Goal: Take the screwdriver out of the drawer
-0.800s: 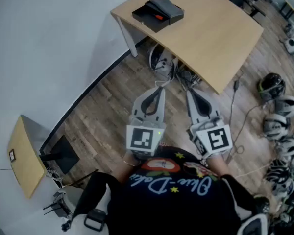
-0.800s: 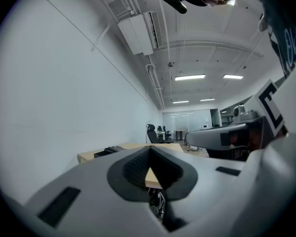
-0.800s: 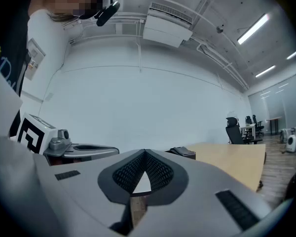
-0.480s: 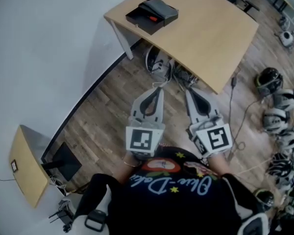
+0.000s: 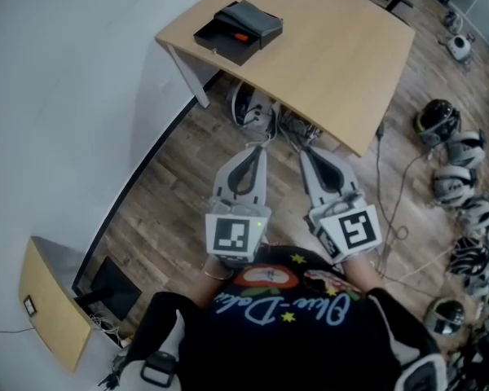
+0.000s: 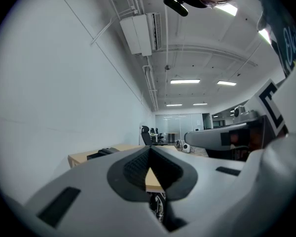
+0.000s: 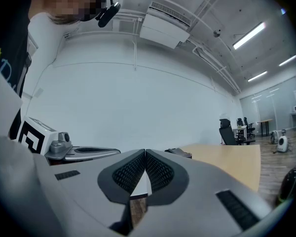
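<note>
A black drawer box [image 5: 238, 31] sits on the far left corner of the light wooden table [image 5: 334, 63], its drawer pulled out. Something small and orange-red, probably the screwdriver [image 5: 241, 36], lies in it. My left gripper [image 5: 259, 145] and right gripper [image 5: 301, 151] are held side by side in front of my body, over the wooden floor short of the table's near edge. Both are shut with nothing between the jaws. The left gripper view has the closed left gripper [image 6: 150, 151] and the box [image 6: 102, 152] far off. In the right gripper view the closed right gripper [image 7: 145, 152] points toward the box [image 7: 177, 152].
Several helmets [image 5: 452, 173] and loose cables [image 5: 391, 194] lie on the floor to the right. A dark wheeled device [image 5: 246, 107] stands under the table. A small wooden cabinet [image 5: 55, 320] stands at the lower left against the white wall [image 5: 65, 96].
The table and box have slid left in the head view as the view swung. Both grippers stay shut and side by side in front of my body.
</note>
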{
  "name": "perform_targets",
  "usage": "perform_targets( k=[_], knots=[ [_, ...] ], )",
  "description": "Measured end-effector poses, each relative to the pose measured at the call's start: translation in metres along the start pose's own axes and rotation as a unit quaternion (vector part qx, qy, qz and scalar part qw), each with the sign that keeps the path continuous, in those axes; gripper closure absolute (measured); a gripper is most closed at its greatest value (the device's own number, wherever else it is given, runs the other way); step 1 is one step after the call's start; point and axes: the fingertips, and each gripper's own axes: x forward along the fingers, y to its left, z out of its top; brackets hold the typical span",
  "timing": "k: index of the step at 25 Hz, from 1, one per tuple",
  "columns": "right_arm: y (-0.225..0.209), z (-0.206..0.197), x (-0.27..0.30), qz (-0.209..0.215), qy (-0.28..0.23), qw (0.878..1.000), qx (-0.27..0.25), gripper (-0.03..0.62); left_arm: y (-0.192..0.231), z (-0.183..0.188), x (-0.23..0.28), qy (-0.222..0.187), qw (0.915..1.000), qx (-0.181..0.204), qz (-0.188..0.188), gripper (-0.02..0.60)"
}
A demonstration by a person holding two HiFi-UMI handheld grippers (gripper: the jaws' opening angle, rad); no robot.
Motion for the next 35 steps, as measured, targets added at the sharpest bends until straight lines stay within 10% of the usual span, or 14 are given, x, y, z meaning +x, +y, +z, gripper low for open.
perform_targets(
  k=[35],
  knots=[
    [-0.01,-0.008,0.19,0.088,0.01,0.996,0.008,0.594,0.166,-0.011,0.062,0.018,0.9947,0.007,0.101,0.581]
  ],
)
